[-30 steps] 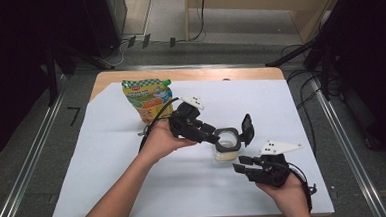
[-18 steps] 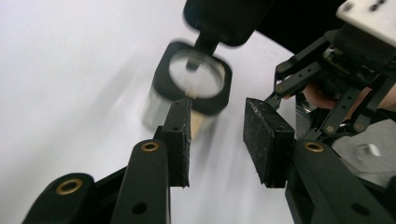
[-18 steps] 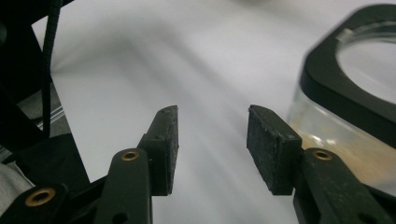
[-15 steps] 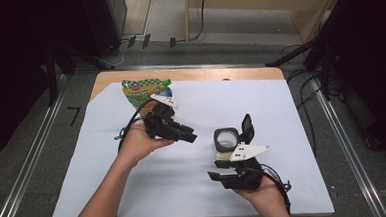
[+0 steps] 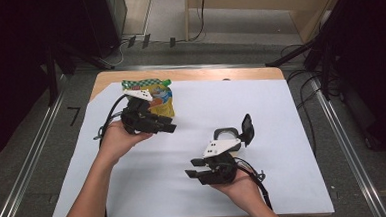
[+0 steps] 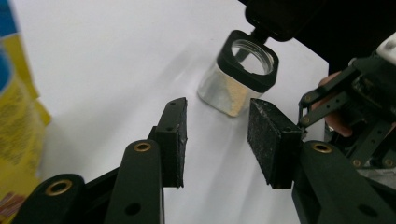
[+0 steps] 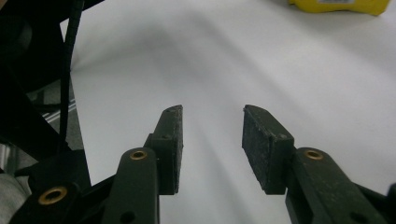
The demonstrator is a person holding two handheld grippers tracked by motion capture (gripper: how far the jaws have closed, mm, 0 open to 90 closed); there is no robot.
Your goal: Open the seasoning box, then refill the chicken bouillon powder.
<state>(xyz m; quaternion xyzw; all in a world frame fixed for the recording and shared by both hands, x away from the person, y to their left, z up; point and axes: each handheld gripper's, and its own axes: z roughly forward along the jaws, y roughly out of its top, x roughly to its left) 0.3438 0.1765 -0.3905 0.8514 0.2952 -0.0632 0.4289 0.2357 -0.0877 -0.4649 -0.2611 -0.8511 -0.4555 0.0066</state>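
Note:
A small clear jar [image 5: 226, 136] with a black rim stands on the white table [image 5: 291, 108], its black flip lid [image 5: 247, 128] hinged open. A yellow and green snack bag [image 5: 156, 93] lies at the back left. My left gripper [image 5: 170, 127] hovers just in front of the bag, pointing right at the jar [image 6: 238, 79]. Its jaws [image 6: 219, 135] are open with nothing between them and have just been opening. My right gripper [image 5: 194, 168] is near the front, left of the jar, pointing left. Its jaws [image 7: 212, 144] are open and empty and have just been closing.
The table's wooden back edge [image 5: 194, 74] shows beyond the white cover. Metal rails [image 5: 28, 162] run along both sides, and cables [image 5: 304, 77] lie on the floor behind. In the left gripper view the other hand's gripper [image 6: 364, 102] is at the right.
My left gripper has drawn away from the jar, going left toward the snack bag. My right gripper has slid left along the front of the table. The jar has stayed put.

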